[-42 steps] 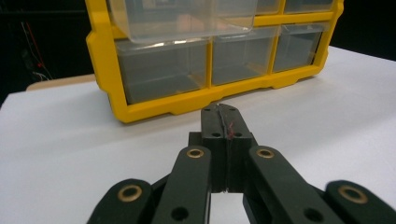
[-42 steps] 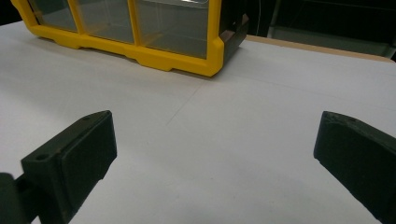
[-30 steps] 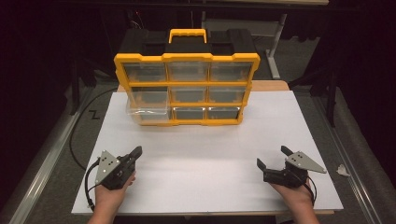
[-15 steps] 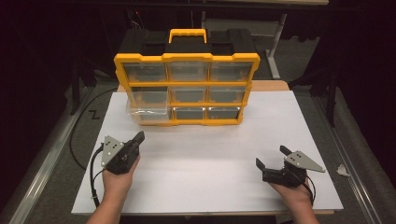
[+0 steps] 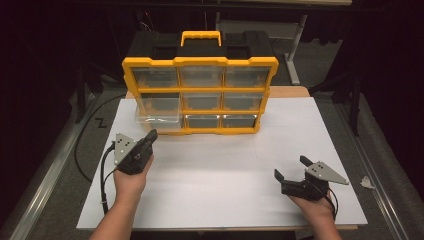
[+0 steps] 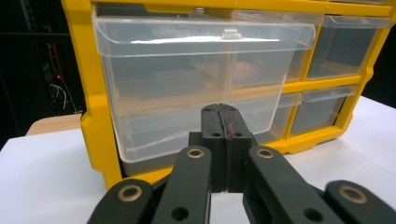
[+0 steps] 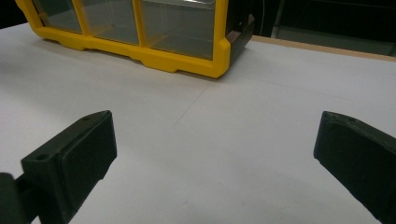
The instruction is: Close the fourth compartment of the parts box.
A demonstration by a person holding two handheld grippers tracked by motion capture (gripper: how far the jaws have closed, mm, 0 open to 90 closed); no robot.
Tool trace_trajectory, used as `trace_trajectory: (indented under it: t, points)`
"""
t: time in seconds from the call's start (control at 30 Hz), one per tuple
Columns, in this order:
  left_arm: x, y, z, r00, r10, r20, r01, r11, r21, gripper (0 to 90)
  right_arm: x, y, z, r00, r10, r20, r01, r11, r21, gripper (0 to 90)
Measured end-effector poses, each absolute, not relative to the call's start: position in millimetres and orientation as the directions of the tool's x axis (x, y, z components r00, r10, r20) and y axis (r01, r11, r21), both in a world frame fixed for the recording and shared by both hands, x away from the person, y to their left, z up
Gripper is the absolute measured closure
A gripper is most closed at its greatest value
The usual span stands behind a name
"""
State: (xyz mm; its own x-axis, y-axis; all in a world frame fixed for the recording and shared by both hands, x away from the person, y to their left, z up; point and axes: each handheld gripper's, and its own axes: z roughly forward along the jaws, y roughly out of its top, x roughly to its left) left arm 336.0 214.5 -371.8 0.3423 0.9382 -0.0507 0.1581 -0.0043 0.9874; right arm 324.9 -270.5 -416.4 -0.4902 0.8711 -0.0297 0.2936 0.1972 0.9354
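Note:
A yellow and black organizer case (image 5: 200,80) stands upright at the back of the white table top (image 5: 220,175), with clear drawers in three rows. Its left drawer (image 5: 159,114) in the lower rows is pulled out toward me; it looks clear and empty (image 6: 196,88). My left gripper (image 5: 151,136) is shut with nothing in it, just in front of that drawer and pointing at it (image 6: 223,112). Near the front right, my right gripper (image 5: 291,168) rests low with its jaws wide apart and nothing between them (image 7: 210,154). The case's right bottom corner (image 7: 205,51) lies ahead of it.
A black cable (image 5: 87,150) loops off the table's left edge. A wooden board (image 5: 290,92) shows behind the case. A small white scrap (image 5: 367,182) lies on the floor at the right. Dark floor and stand legs surround the table.
My left hand has moved forward and up toward the pulled-out drawer, jaws staying shut. The right hand has stayed where it was.

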Motion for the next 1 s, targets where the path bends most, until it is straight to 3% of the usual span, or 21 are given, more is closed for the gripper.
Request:
trace_trajectory:
  t: [1.0]
  points:
    - [353,200,-353,0.302,0.953,-0.011,0.078,-0.014,0.997,90.0,325,-273,-417,-0.481,0.877,-0.019,0.293,0.181,0.939,0.7]
